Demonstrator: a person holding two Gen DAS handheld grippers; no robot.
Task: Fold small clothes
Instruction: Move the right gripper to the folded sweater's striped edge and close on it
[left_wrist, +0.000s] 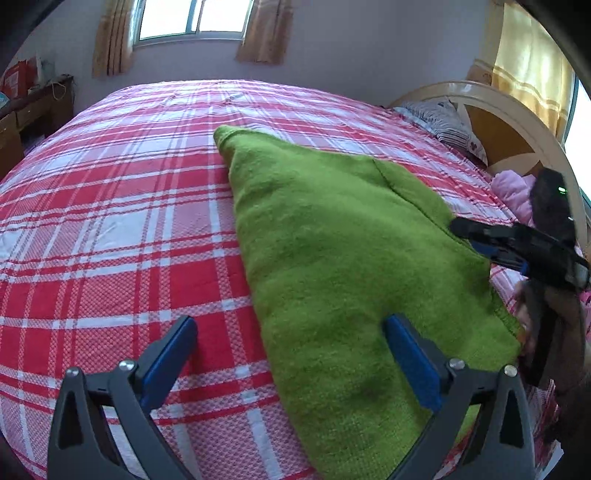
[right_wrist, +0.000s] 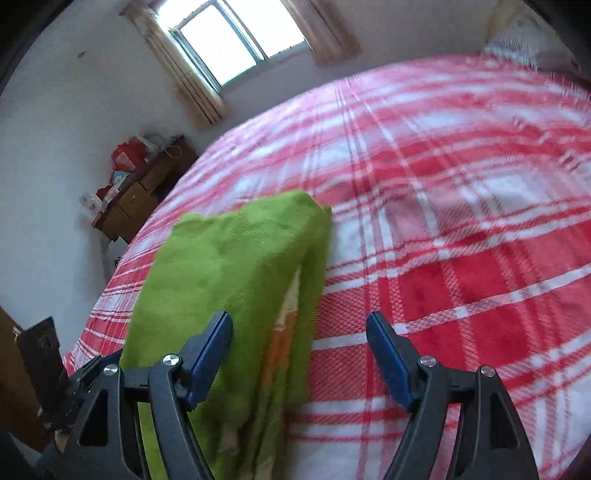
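A green knitted garment lies folded lengthwise on the red and white plaid bed. My left gripper is open, its right finger over the garment's near end, its left finger over the bedspread. My right gripper shows in the left wrist view at the garment's right edge. In the right wrist view the right gripper is open over the garment and the bed. The garment's fold stands raised there, with an orange and white lining showing underneath. Neither gripper holds anything.
A curved wooden headboard and a striped pillow are at the far right. Pink clothing lies by the headboard. A wooden desk with red boxes stands by the wall under the curtained window.
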